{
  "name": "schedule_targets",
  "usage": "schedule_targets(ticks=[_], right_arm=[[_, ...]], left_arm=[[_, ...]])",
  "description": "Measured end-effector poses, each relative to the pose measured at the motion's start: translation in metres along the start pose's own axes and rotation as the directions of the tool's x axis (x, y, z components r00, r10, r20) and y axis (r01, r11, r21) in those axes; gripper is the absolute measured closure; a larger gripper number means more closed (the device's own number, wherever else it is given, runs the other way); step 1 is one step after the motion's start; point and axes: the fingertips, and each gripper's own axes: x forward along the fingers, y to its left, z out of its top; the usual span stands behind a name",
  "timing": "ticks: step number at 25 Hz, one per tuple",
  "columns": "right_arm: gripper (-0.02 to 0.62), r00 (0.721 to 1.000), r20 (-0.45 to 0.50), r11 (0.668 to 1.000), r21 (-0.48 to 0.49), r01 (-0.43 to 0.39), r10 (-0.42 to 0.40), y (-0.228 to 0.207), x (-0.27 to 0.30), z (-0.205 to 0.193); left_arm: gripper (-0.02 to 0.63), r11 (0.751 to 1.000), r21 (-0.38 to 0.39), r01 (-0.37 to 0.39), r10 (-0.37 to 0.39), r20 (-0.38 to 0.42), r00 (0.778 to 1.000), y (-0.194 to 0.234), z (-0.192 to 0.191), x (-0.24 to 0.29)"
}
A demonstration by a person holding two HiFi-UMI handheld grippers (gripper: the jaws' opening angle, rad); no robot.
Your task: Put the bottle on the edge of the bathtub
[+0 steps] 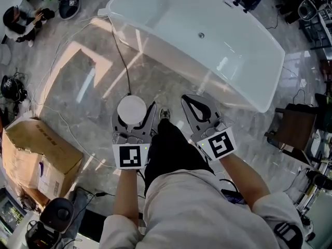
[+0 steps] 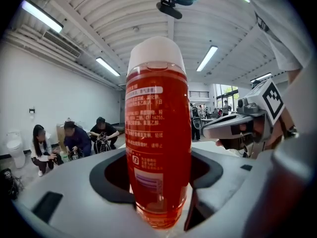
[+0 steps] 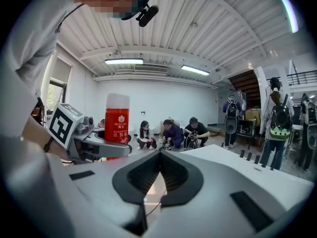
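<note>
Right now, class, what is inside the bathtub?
Inside the bathtub, only a small round drain shows on bare white; the inner wall under its near rim is hidden.

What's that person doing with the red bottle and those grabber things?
A person stands in front of a white bathtub, holding a gripper in each hand. The left gripper is shut on a red shampoo bottle, held upright. The right gripper is shut and empty. The bottle isn't on the bathtub's edge yet.
</note>
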Motion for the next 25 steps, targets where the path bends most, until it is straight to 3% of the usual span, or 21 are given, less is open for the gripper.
schedule_targets(ticks=[4,10,12,15,17,25], right_arm=[[0.589,1.0,0.009,1.0,0.0,0.007,-0.007,-0.03,0.019,-0.001],[0.589,0.998,0.062,1.0,-0.005,0.023,-0.023,-0.068,0.061,0.019],[0.589,0.998,0.055,0.999,-0.001,0.032,-0.032,-0.08,0.07,0.018],[0.589,0.997,0.06,0.999,-0.003,0.045,-0.045,-0.1,0.08,0.021],[0.589,0.996,0.069,0.998,0.014,0.062,-0.063,-0.11,0.085,0.023],[0.589,0.993,0.052,0.994,-0.004,0.107,-0.107,-0.096,0.129,0.022]], left_arm=[[0.305,0.999,0.045,0.015,-0.015,-0.009,1.0,0.005,-0.001,0.033],[0.305,1.0,0.021,0.01,-0.01,-0.037,0.999,0.029,0.001,0.077],[0.305,0.999,0.018,0.037,-0.036,-0.035,0.999,0.03,0.004,0.089],[0.305,0.99,0.077,0.115,-0.112,-0.036,0.993,0.027,0.012,0.106],[0.305,0.989,0.066,0.132,-0.129,-0.038,0.991,0.031,0.015,0.115],[0.305,0.978,0.058,0.2,-0.197,-0.065,0.978,0.079,0.007,0.131]])
